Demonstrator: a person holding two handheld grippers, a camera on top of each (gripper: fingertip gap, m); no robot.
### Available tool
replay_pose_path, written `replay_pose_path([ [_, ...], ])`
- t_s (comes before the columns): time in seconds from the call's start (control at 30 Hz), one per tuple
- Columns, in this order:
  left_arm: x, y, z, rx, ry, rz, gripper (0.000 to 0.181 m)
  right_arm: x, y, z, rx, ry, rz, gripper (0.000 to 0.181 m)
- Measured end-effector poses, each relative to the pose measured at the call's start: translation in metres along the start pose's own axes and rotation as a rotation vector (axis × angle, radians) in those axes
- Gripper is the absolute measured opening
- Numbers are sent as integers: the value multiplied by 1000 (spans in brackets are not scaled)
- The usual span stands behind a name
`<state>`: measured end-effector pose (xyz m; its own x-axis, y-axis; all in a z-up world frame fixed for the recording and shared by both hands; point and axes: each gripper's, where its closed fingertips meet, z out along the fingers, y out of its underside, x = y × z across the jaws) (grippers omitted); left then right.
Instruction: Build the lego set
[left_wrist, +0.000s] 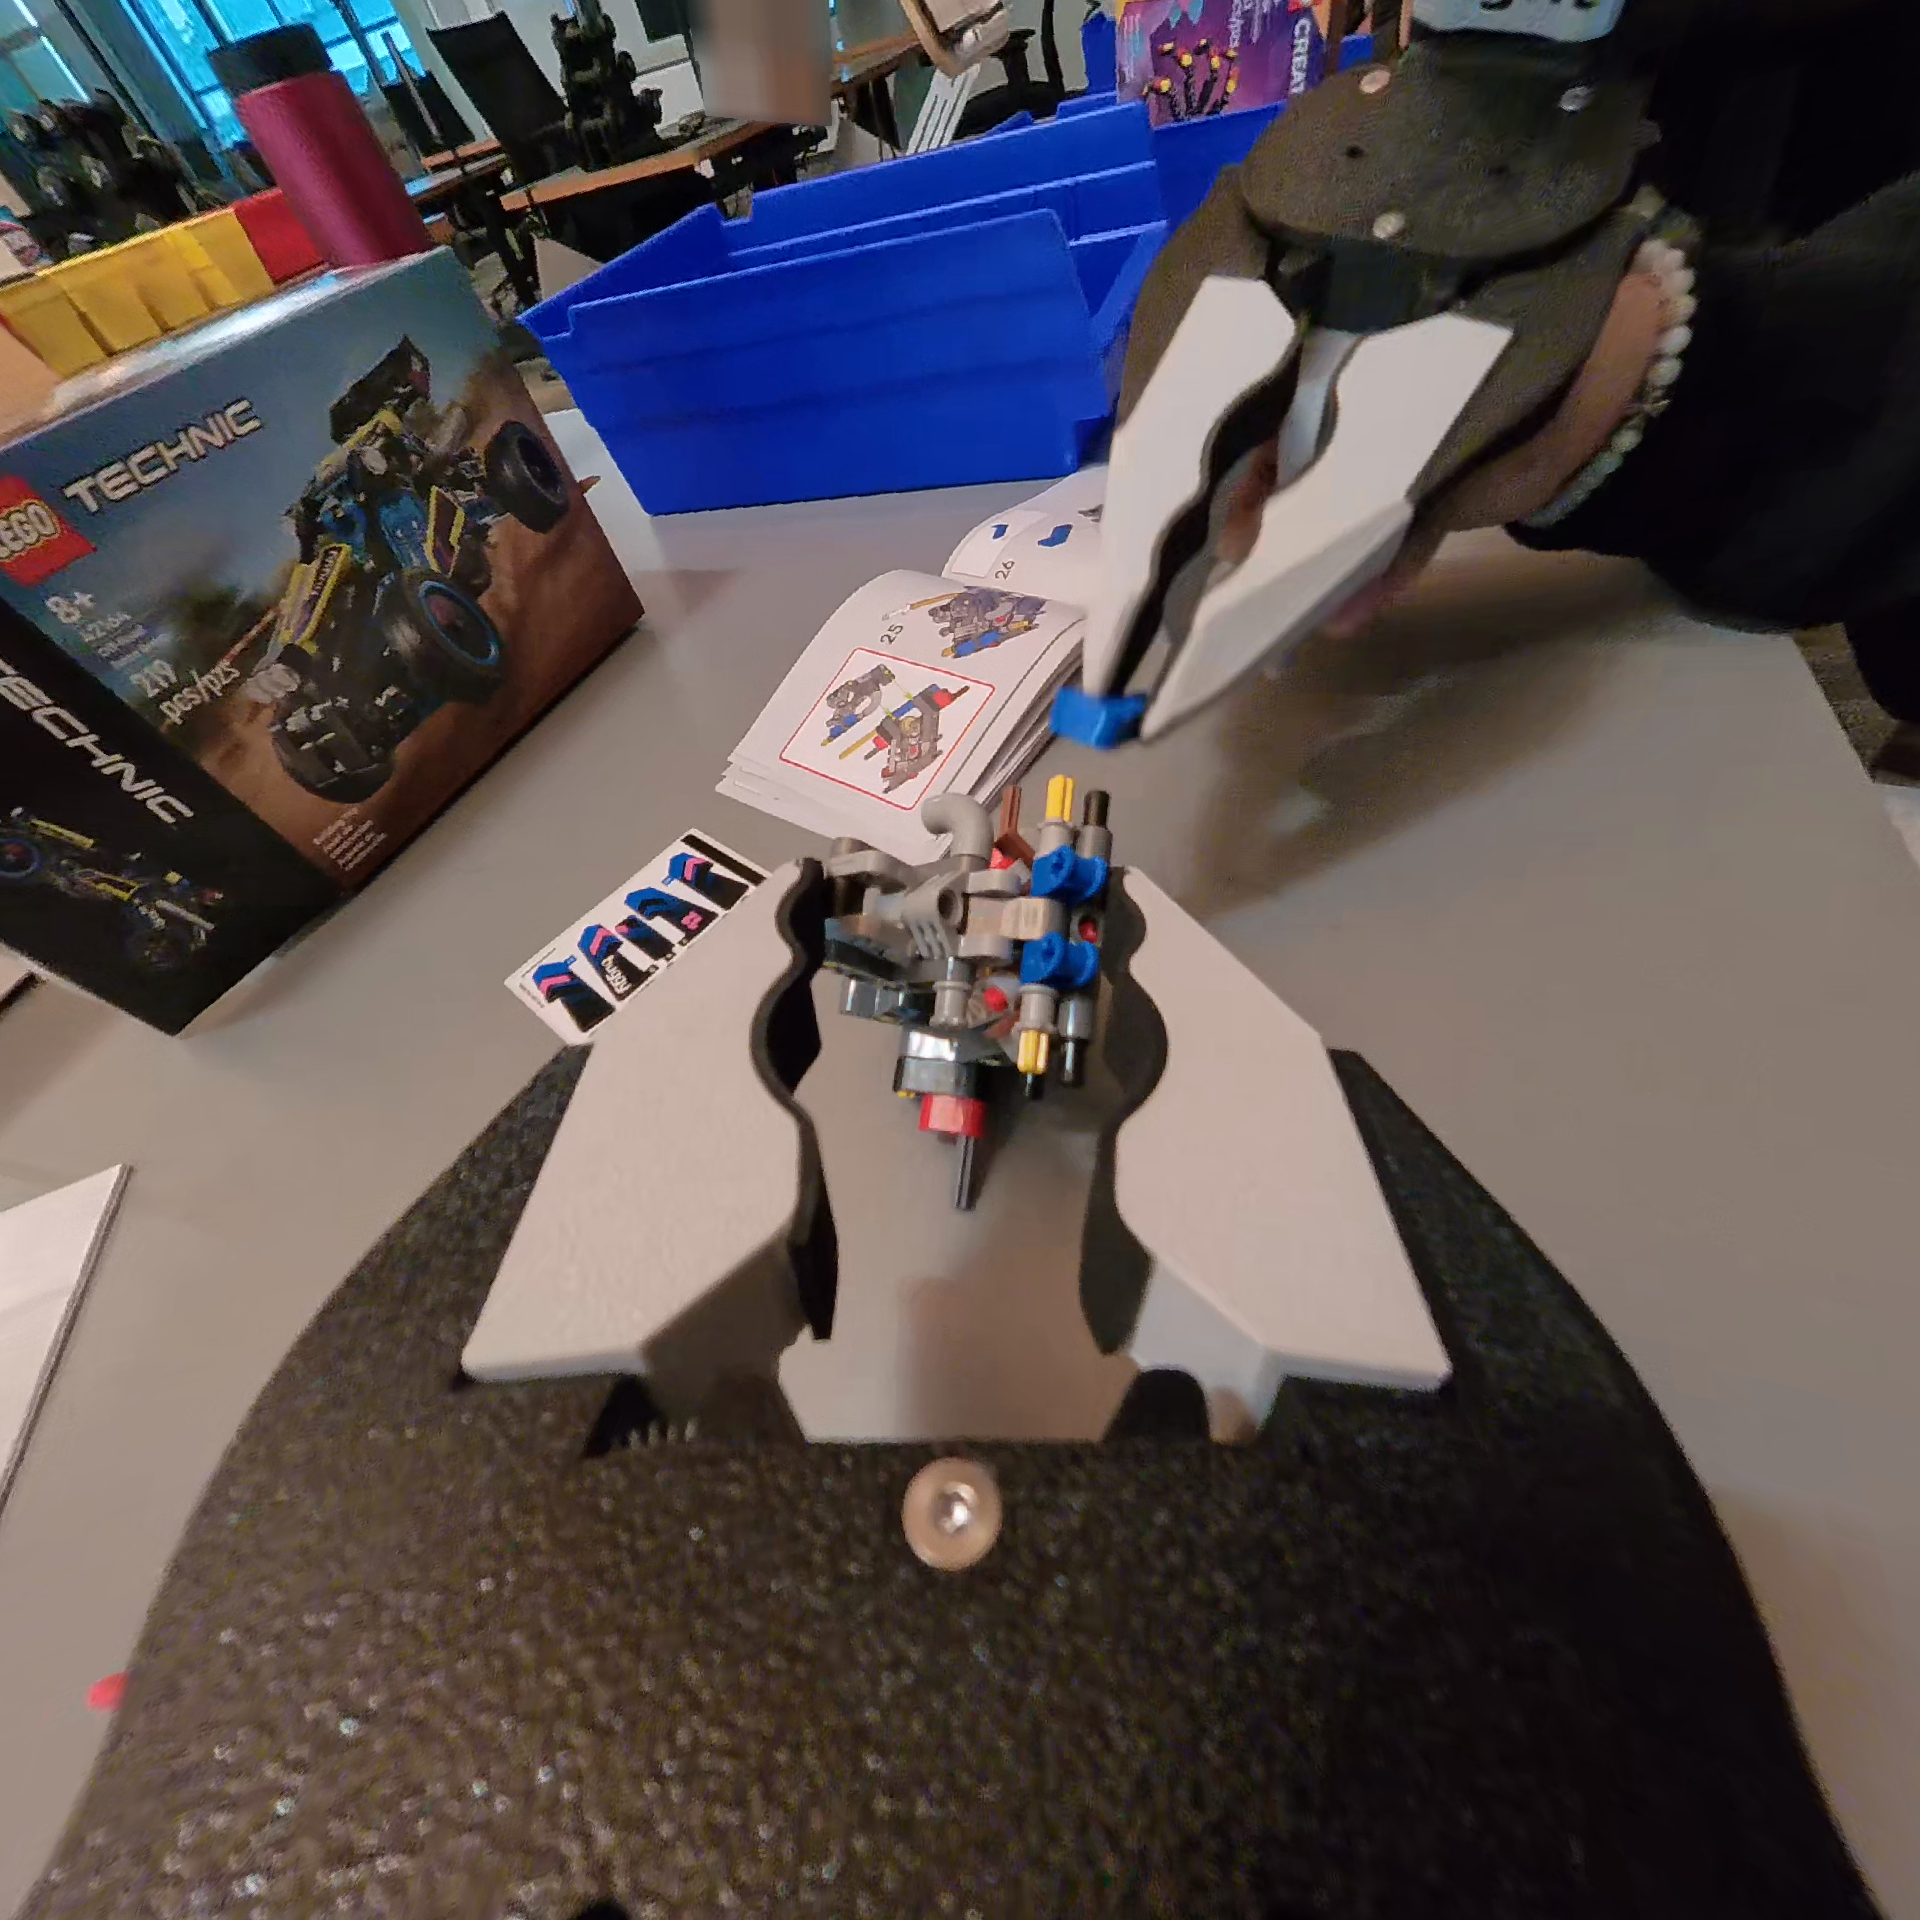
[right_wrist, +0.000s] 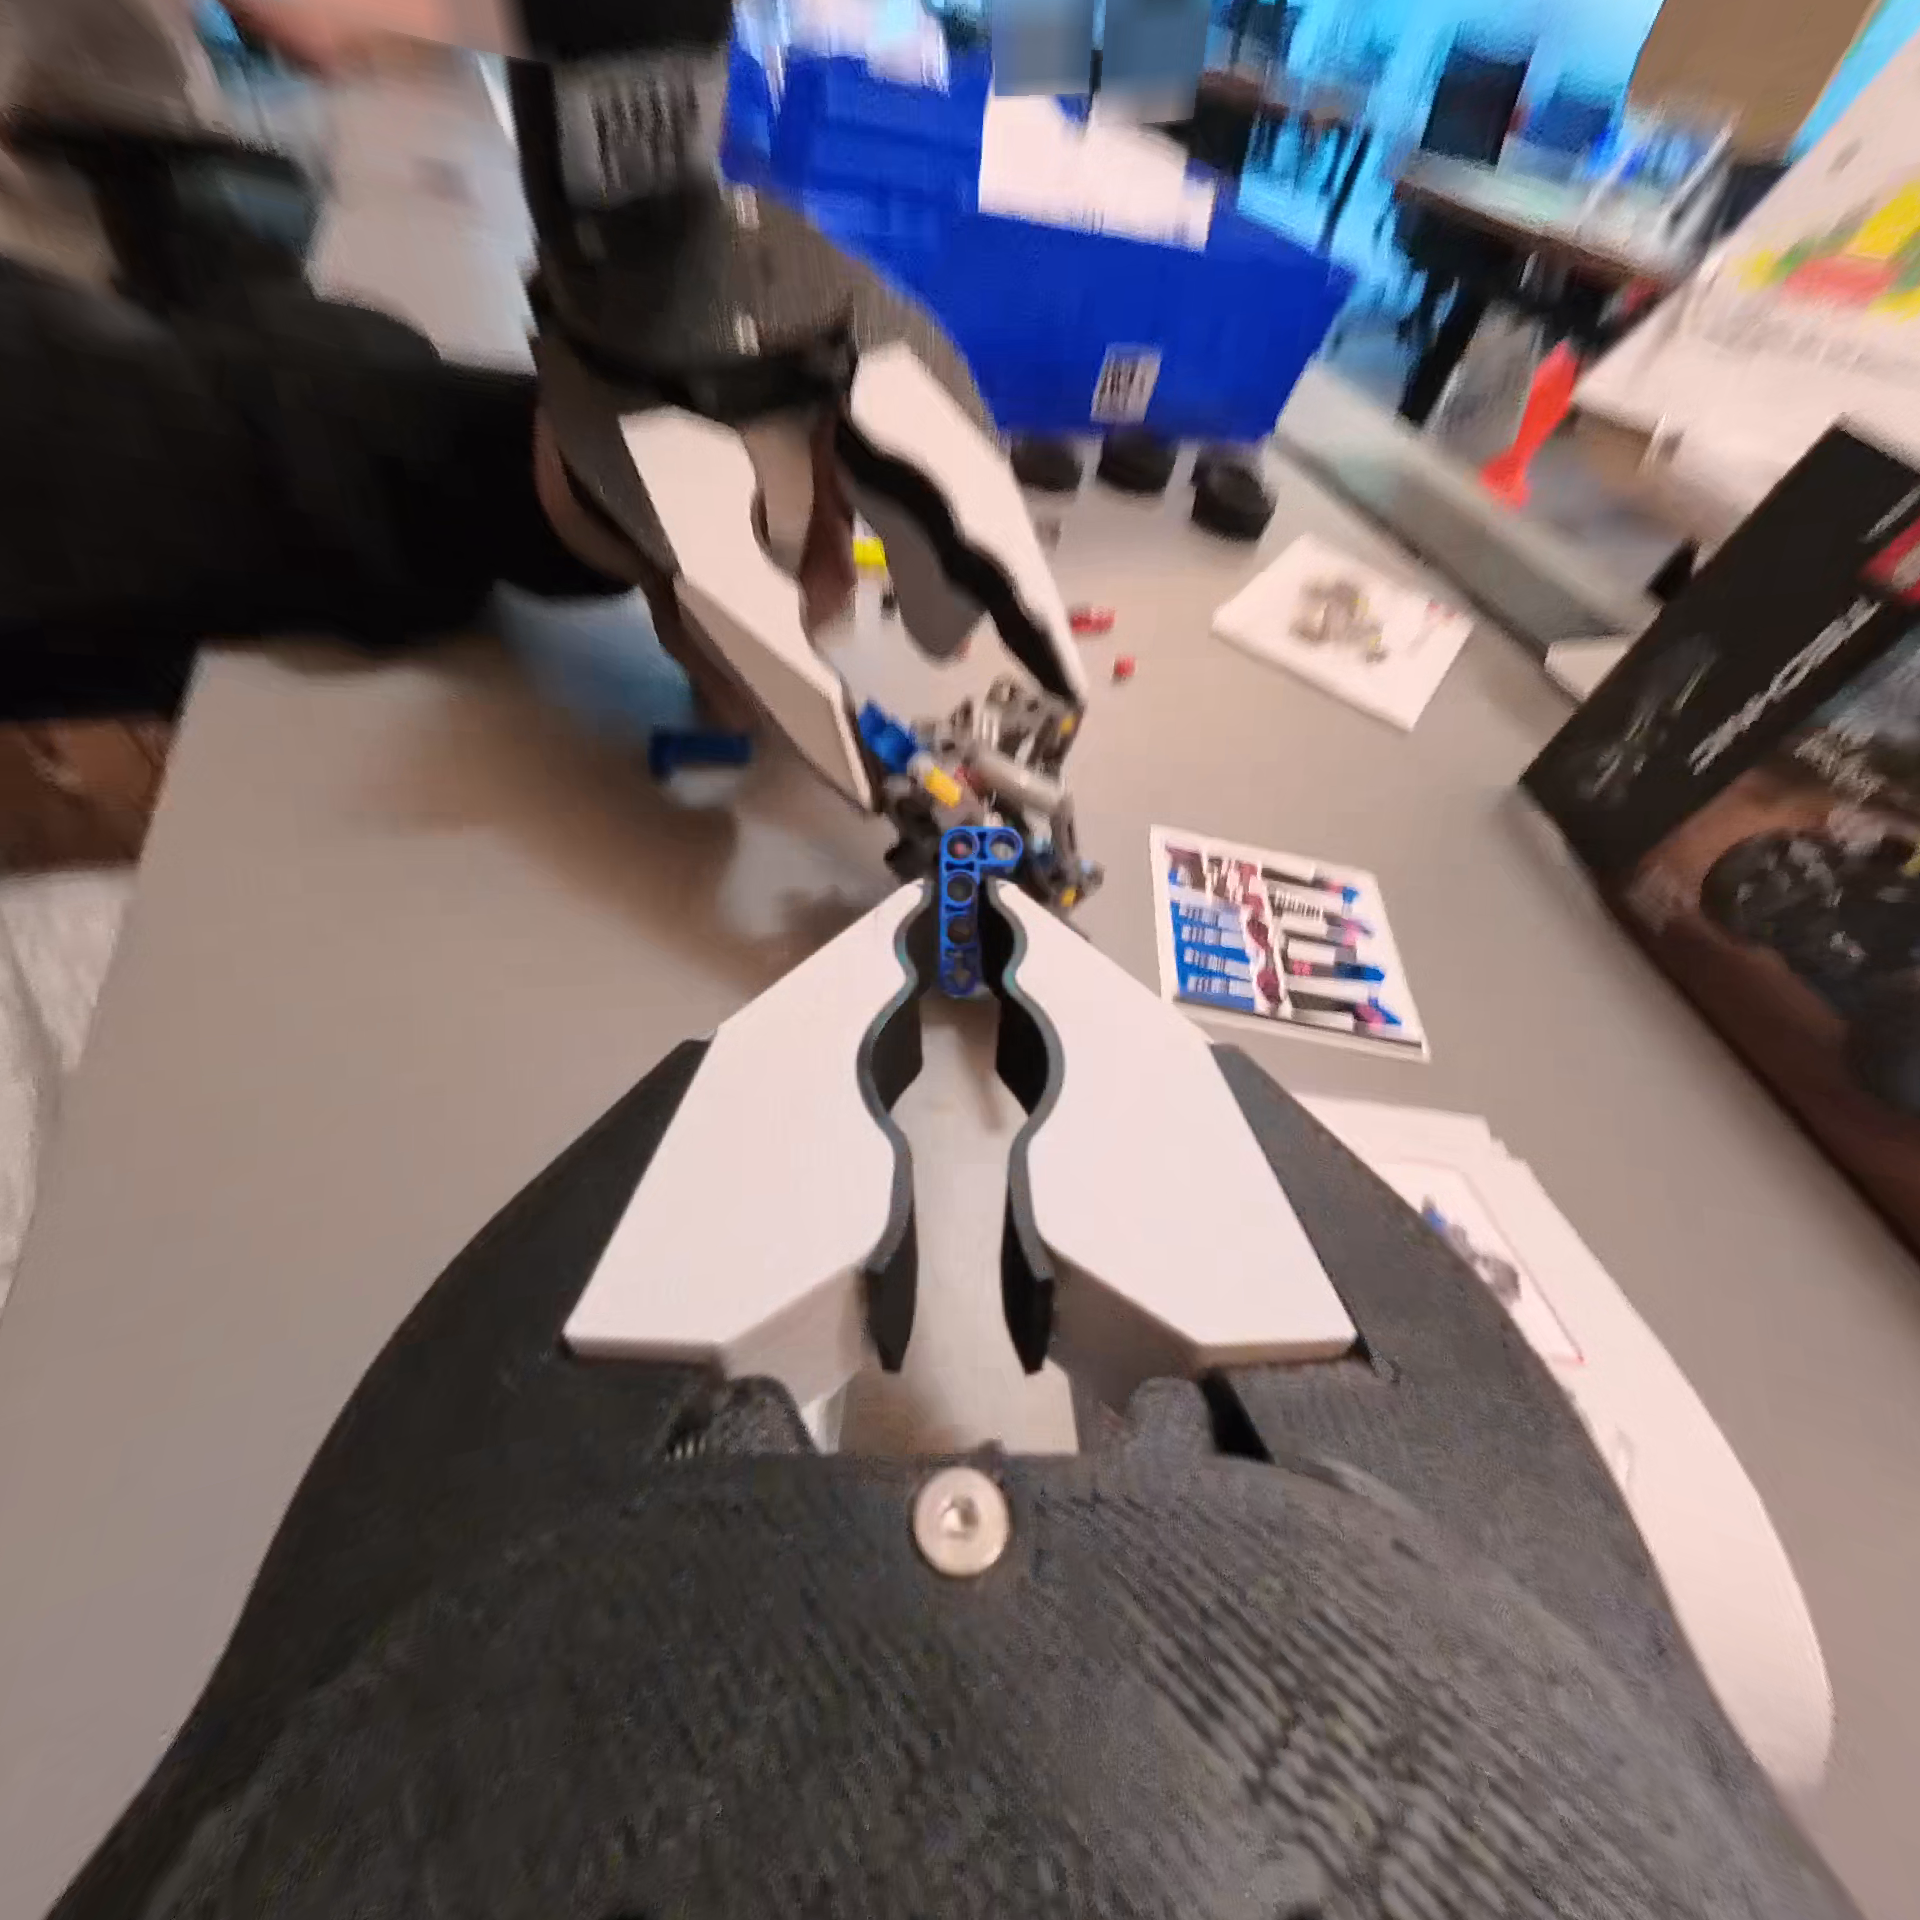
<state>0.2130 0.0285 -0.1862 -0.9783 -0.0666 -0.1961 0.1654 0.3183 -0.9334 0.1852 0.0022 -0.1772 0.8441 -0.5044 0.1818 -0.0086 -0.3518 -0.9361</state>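
Note:
My left gripper is shut on a partly built lego assembly of grey, black, blue, yellow and red parts, and holds it above the grey table. My right gripper is shut on a blue L-shaped beam. It holds the beam just in front of the assembly held by the left gripper. In the left wrist view the right gripper hangs a little above and behind the assembly, with the blue beam at its tips.
An open instruction booklet, a sticker sheet and the set's box lie to the left. Blue bins stand behind. In the blurred right wrist view, black tyres, small red parts and a loose blue piece lie on the table. The loose blue piece sits 10 centimeters or so from the ends of my left fingers.

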Motion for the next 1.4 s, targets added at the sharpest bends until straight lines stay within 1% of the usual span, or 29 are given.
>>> replay_pose_path([
  [0.03, 0, 0, -1, 2, 7, 8, 51, 1, -6, 0, 54, -9, 1, 5],
  [0.1, 2, 1, -2, 6, 25, 28, 51, -3, -6, 5, 66, -63, -22, 5],
  [0.17, 3, 1, -3, 12, 42, 40, 51, -9, -9, 10, 83, -95, -104, 5],
  [0.23, 4, 1, -5, 18, 63, 46, 51, -18, -12, 15, 79, -160, -138, 5],
  [0.33, 6, 1, -7, 25, 87, 61, 51, -22, -10, 23, 60, -213, -185, 5],
  [0.53, 5, 2, -9, 29, 103, 48, 50, -22, -7, 20, 71, -277, -185, 5],
  [0.63, 6, 1, -10, 30, 111, 54, 50, -22, -6, 19, 94, -287, -177, 5],
  [0.73, 8, 1, -9, 31, 119, 62, 50, -25, 1, 25, 53, -288, -215, 6],
  [0.87, 9, 1, -10, 32, 123, 61, 50, -25, 2, 26, 39, -271, -250, 5],
  [1.03, 9, 1, -8, 30, 116, 67, 51, -20, -1, 24, 17, -194, -310, 7],
  [1.17, 8, 1, -8, 29, 111, 62, 50, -20, 3, 25, -13, -176, -354, 8],
  [1.4, 8, 1, -7, 25, 102, 77, 50, -19, 3, 25, -17, -158, -331, 6],
])
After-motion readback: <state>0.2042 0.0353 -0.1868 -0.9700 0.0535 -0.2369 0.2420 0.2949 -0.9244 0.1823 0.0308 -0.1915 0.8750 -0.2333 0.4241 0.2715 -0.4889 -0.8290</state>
